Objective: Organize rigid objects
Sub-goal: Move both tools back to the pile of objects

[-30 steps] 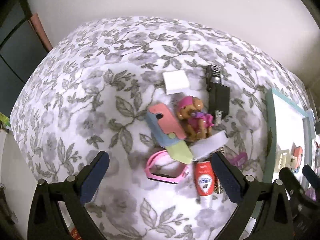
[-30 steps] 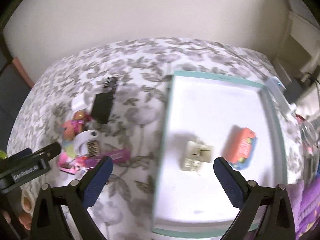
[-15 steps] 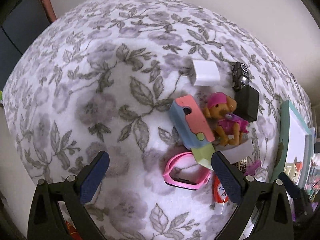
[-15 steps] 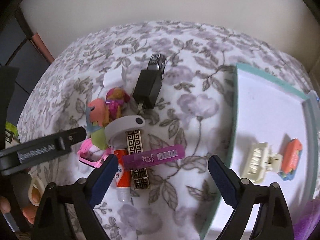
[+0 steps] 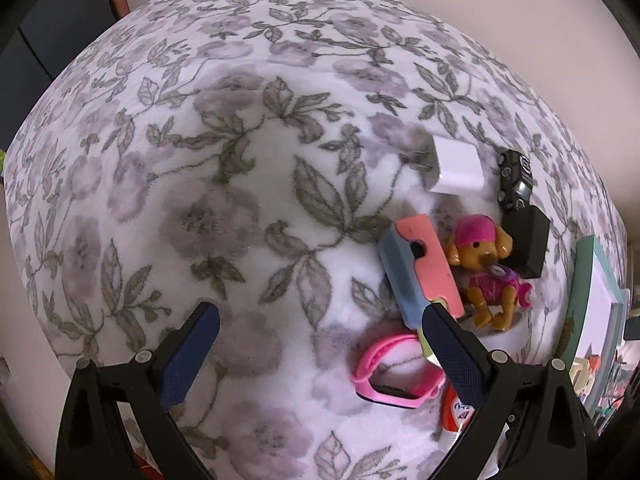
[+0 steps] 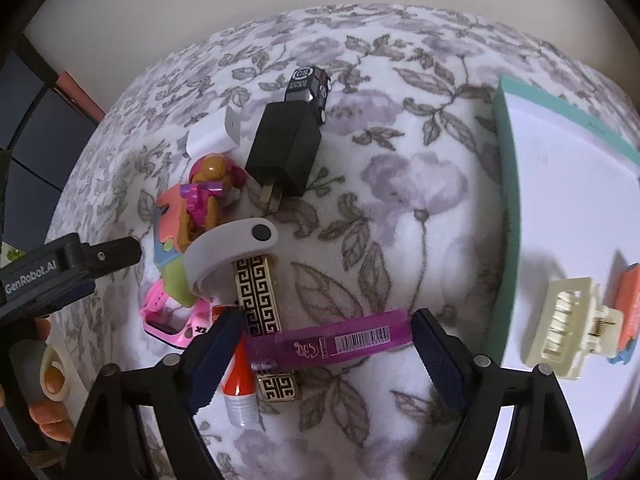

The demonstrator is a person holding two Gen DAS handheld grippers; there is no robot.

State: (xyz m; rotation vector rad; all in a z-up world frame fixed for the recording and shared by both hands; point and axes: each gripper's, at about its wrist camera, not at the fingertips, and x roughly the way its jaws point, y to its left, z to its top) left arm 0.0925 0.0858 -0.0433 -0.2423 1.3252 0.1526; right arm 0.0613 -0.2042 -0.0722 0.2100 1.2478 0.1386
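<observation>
Right gripper (image 6: 326,330): pointing steeply down over the clutter, its 2 blue-padded fingers (image 6: 218,350) straddling the translucent purple plastic tube with a barcode (image 6: 328,342); jaws have just been closing in, pads near the tube's ends, contact not clear.
Purple tube: lies crosswise on top of the long black-and-gold bar with a Greek-key pattern (image 6: 260,300), beside the red-and-white tube (image 6: 239,386).
Left gripper (image 5: 316,346): released, jaws spread wide with nothing between them, above the floral purple-grey cloth (image 5: 224,184); its right finger overlaps the pastel pink, blue and green block (image 5: 420,270).
Pile: brown toy dog in pink hat and clothes (image 5: 482,268), pink wristband watch (image 5: 394,374), white square charger (image 5: 456,170), black plug adapter (image 6: 286,152), small black toy car (image 6: 312,84), grey curved band (image 6: 224,254).
Tray: white tray with a teal rim (image 6: 504,208) right of the pile, holding a cream claw hair clip (image 6: 568,326) and an orange-and-blue item (image 6: 628,304).
Person's hand (image 6: 48,380): at the left edge of the right wrist view, holding the left gripper's handle.
</observation>
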